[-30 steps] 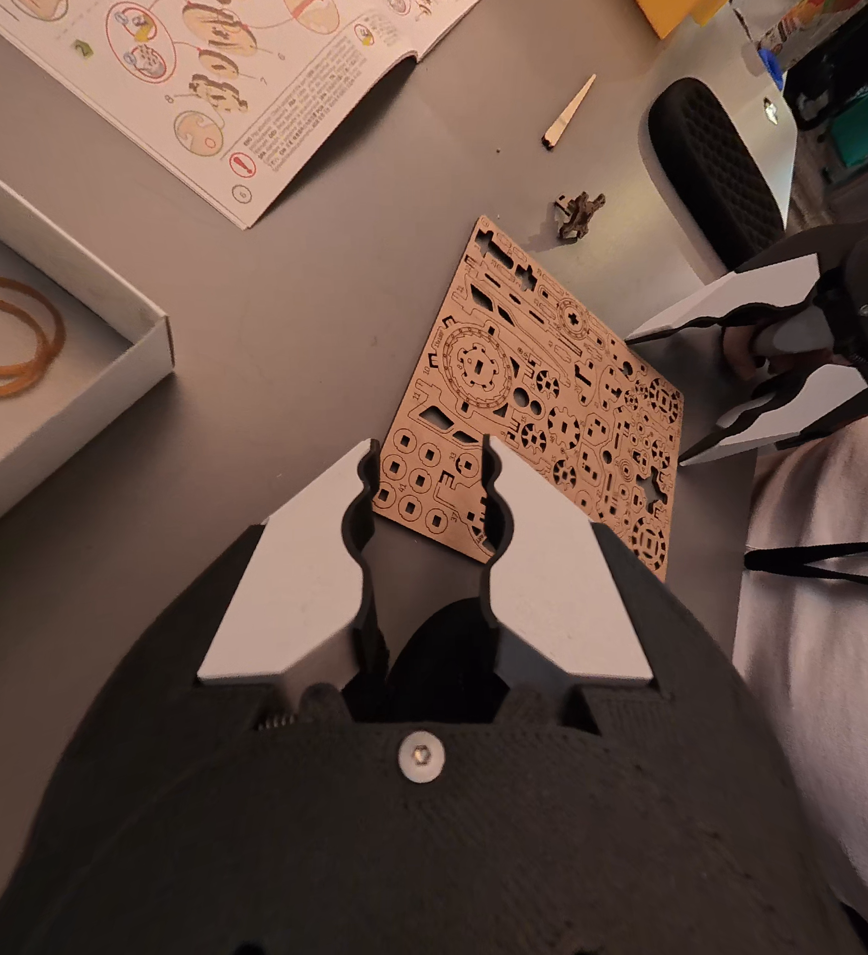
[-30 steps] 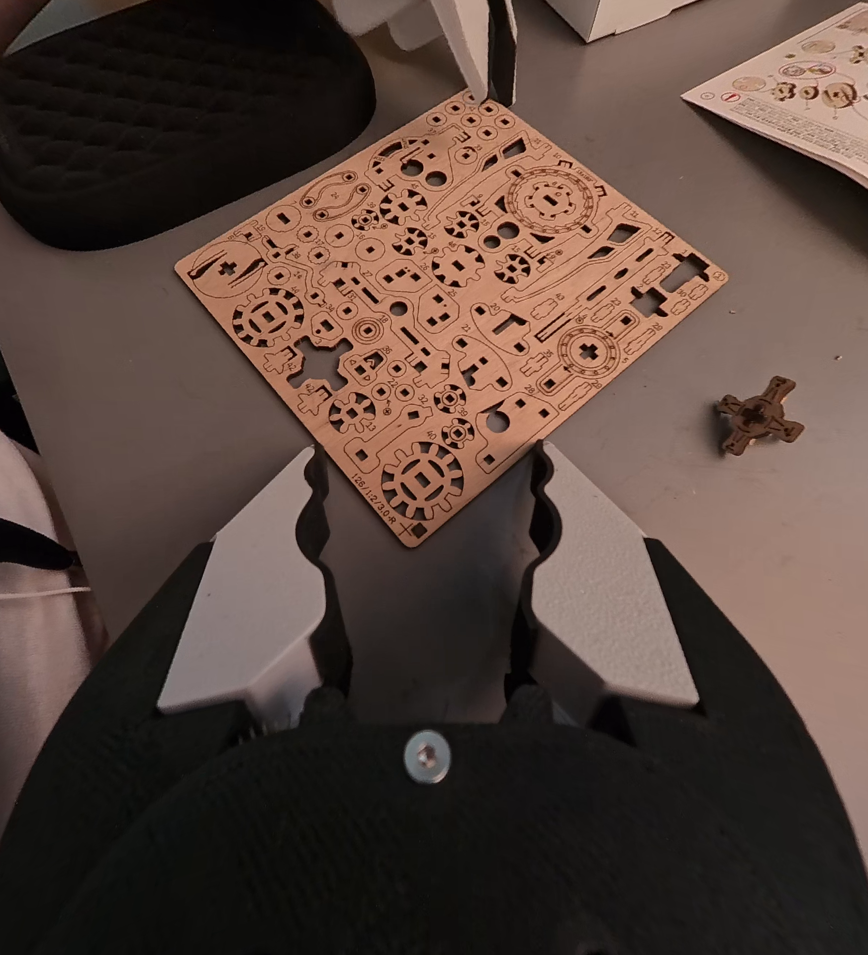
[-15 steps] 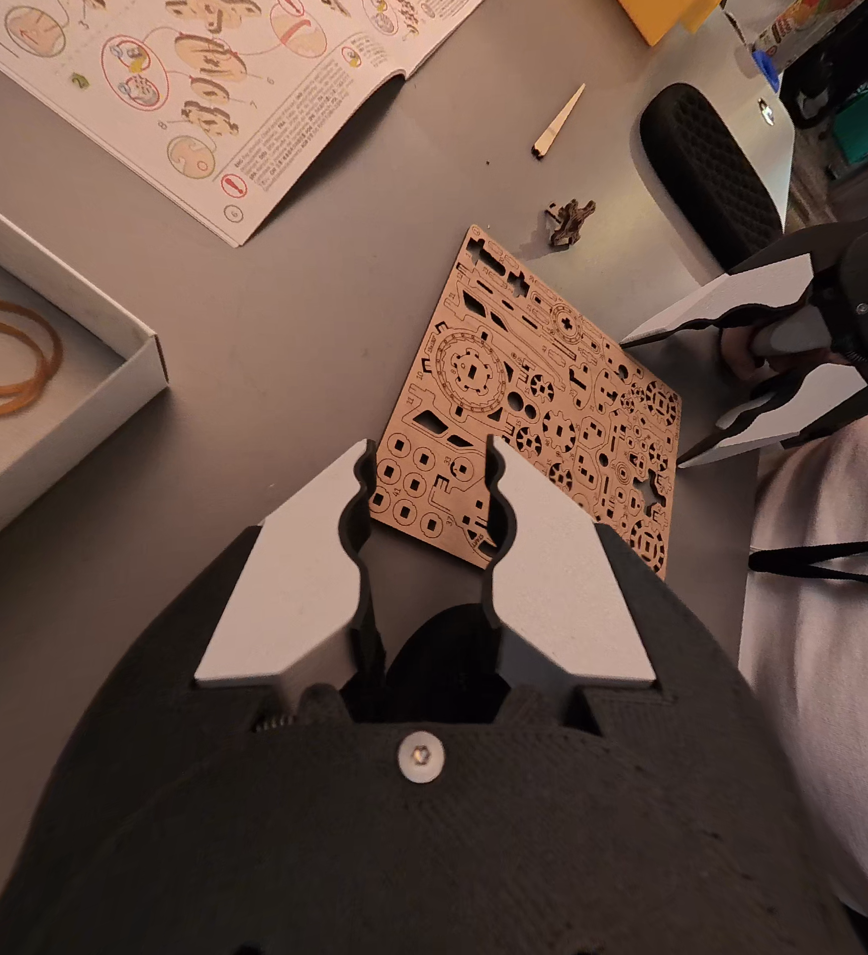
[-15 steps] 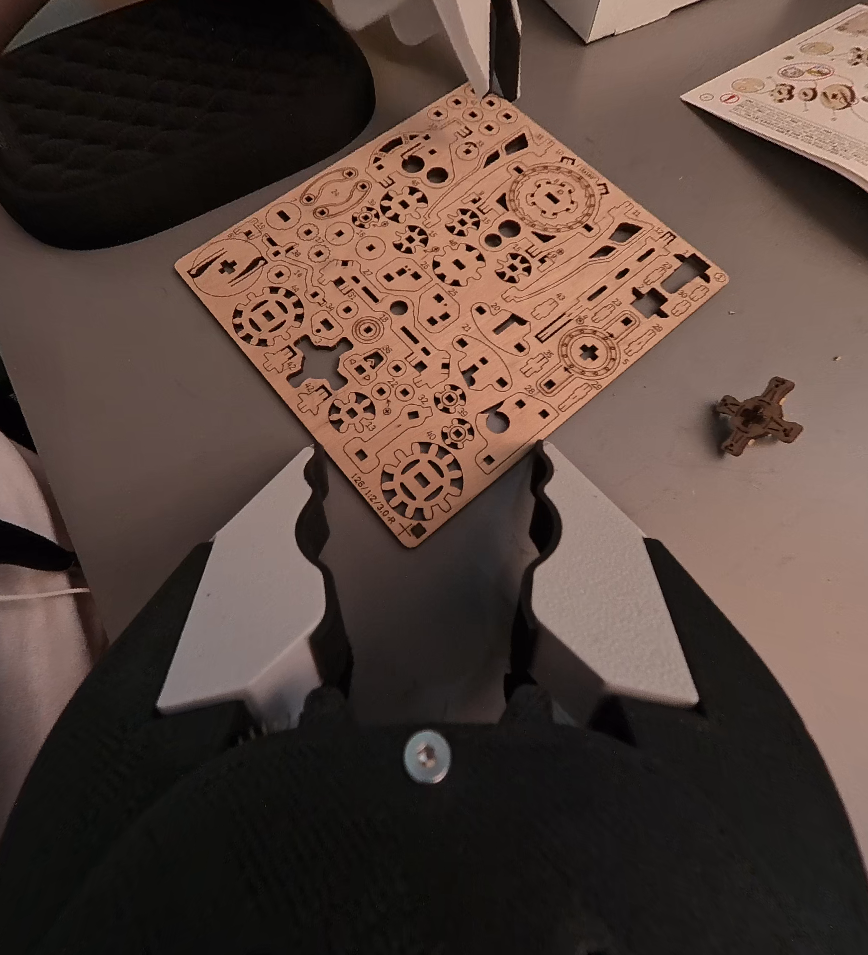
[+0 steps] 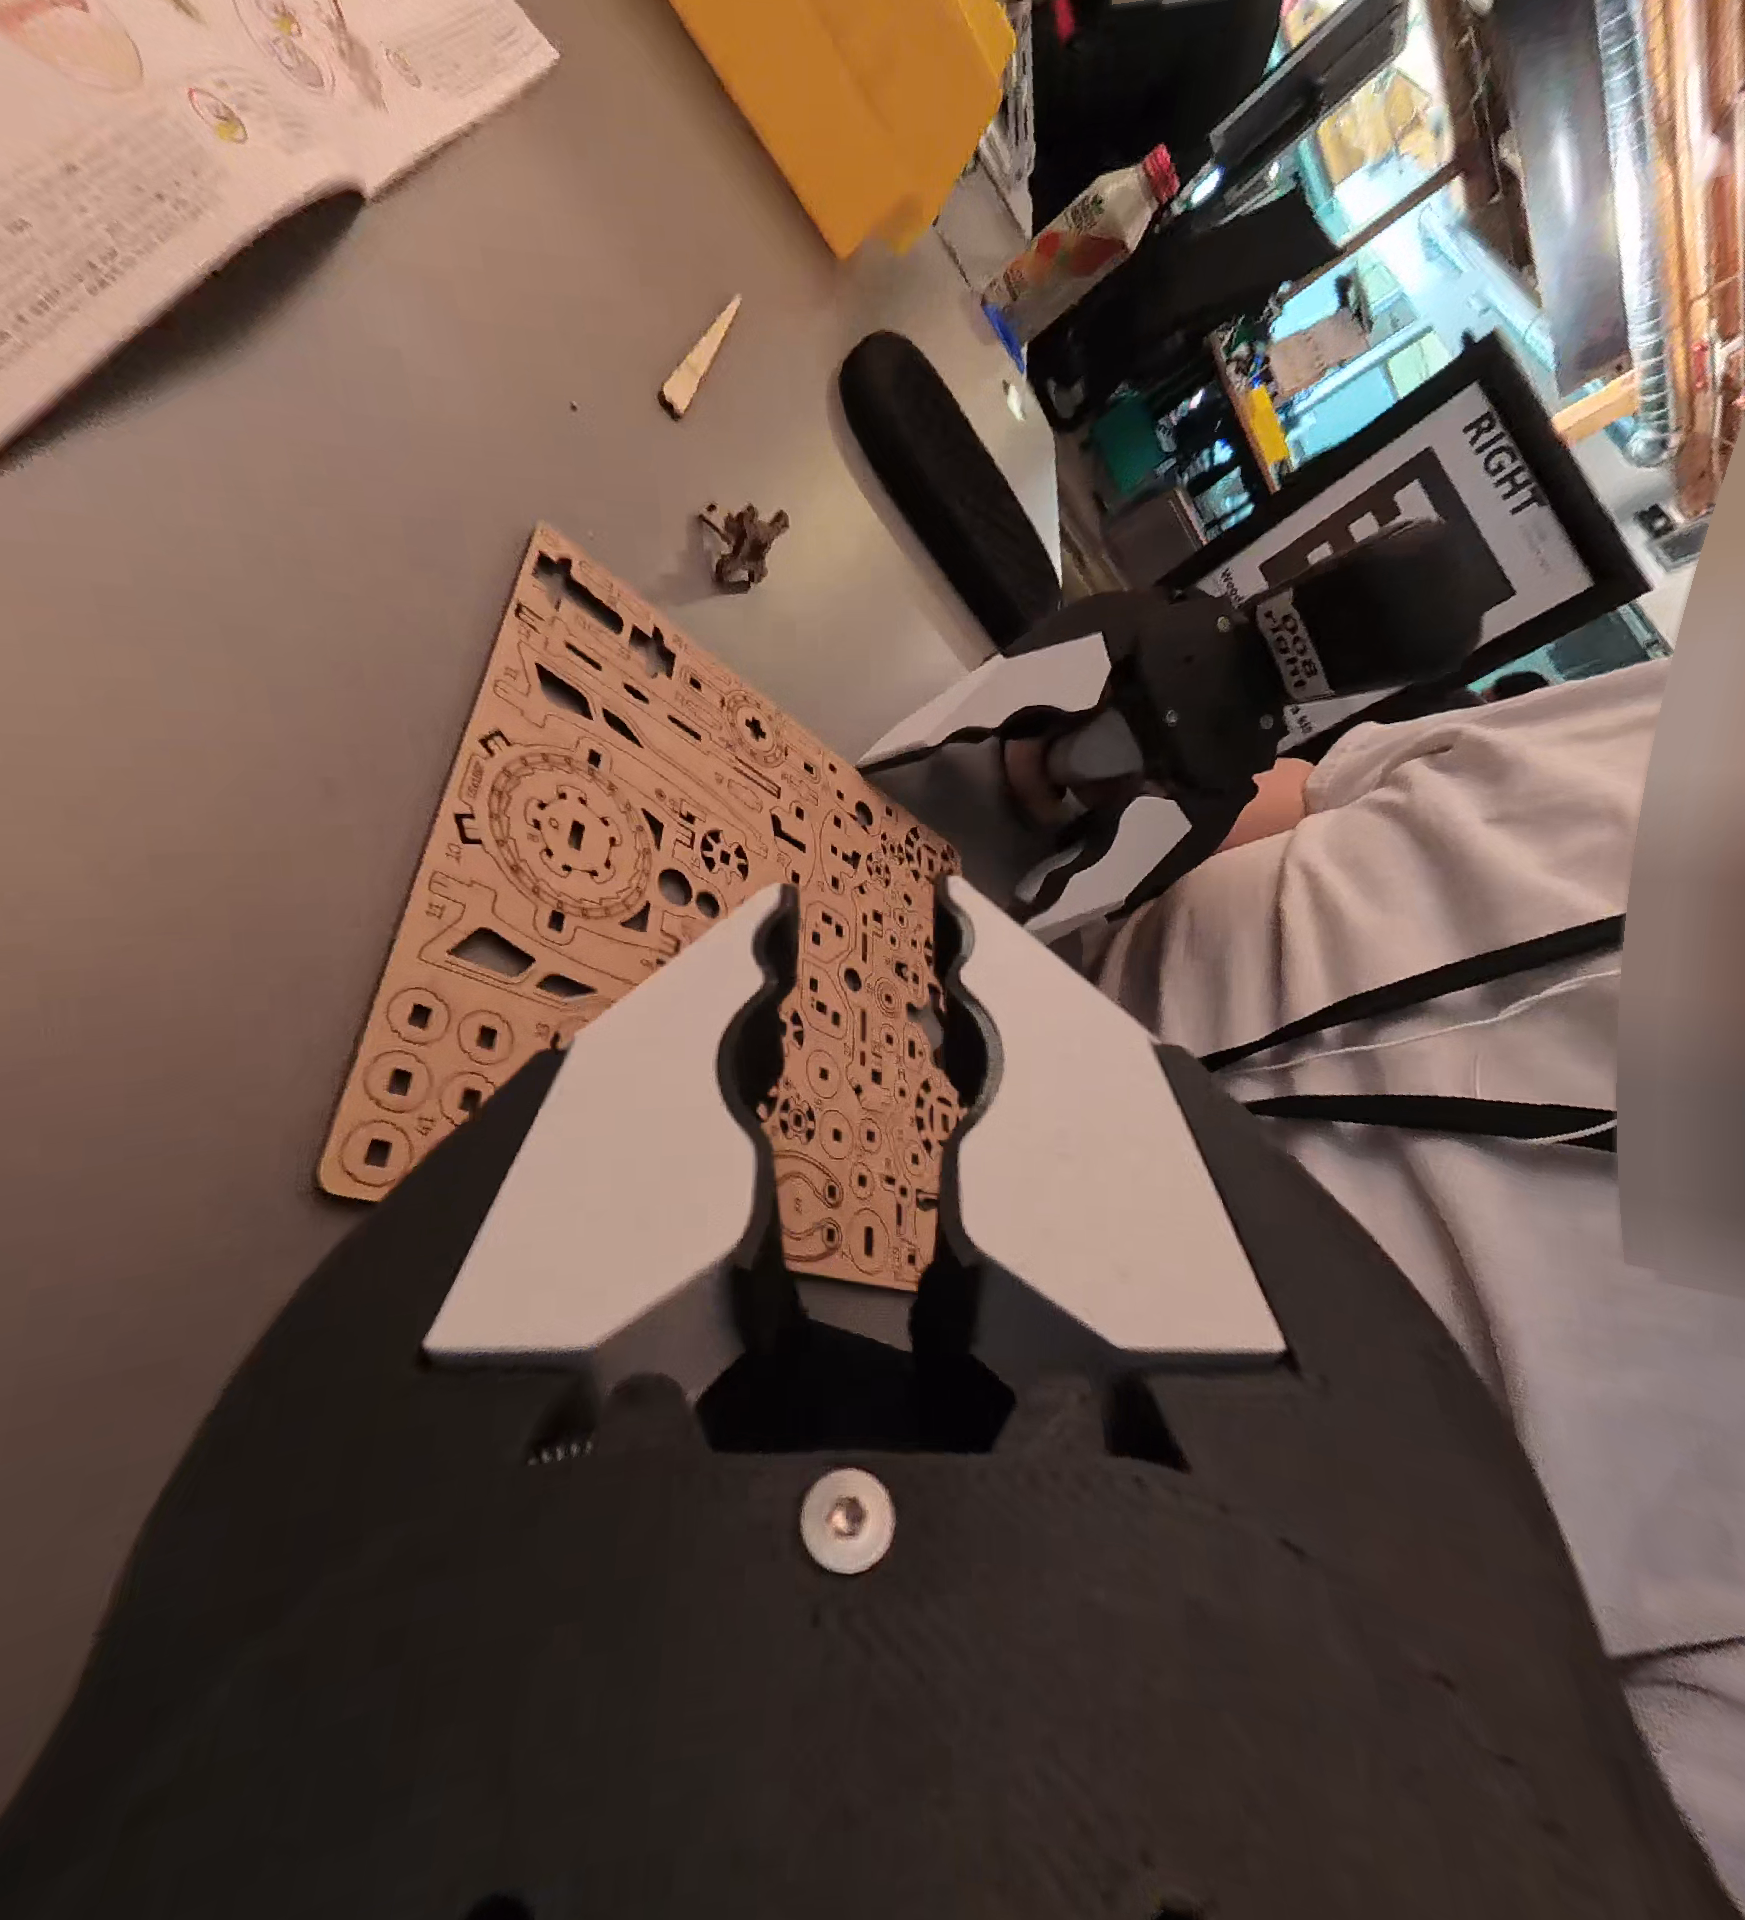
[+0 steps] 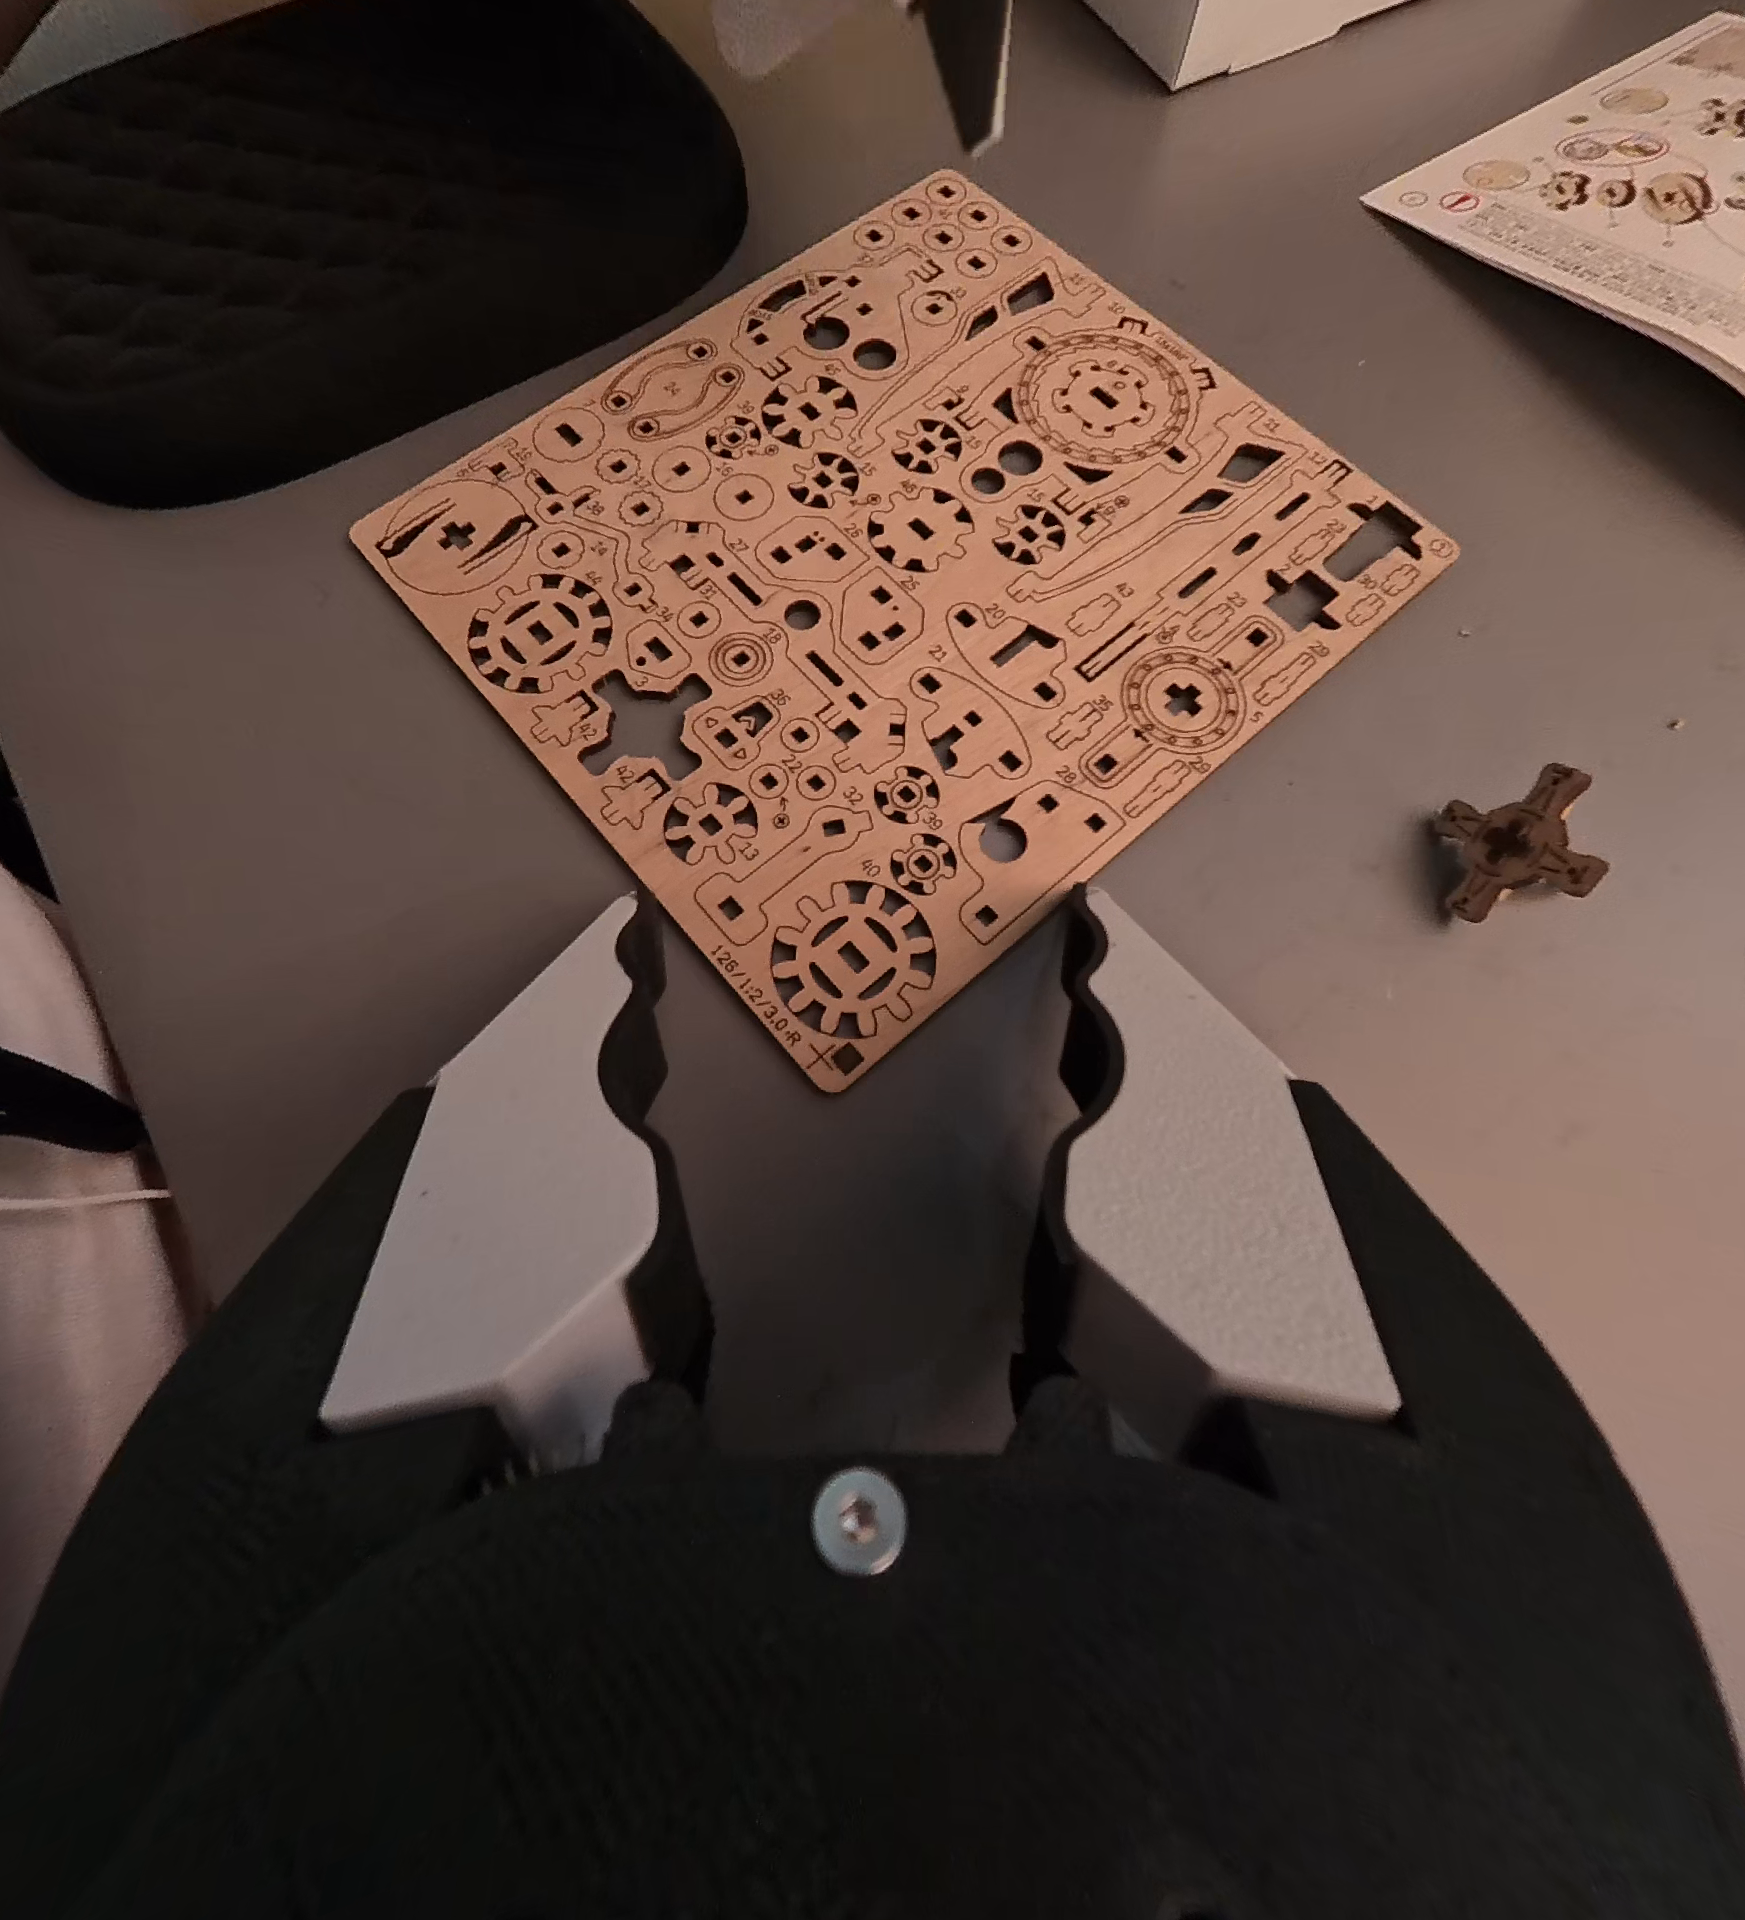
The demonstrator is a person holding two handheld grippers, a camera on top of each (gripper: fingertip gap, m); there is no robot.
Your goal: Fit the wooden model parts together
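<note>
Plywood parts sheet (image 6: pixel 899 623) lies flat on the grey tabletop (image 6: pixel 1263 1039), its near corner between the released right tongs (image 6: pixel 857 914); the left tongs (image 5: pixel 863 904), also released and empty, hover over its far side.

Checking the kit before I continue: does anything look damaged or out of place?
Nothing looks damaged. The sheet lies flat with a few parts punched out; a cross-shaped piece and a wooden sliver lie loose beside it.
</note>
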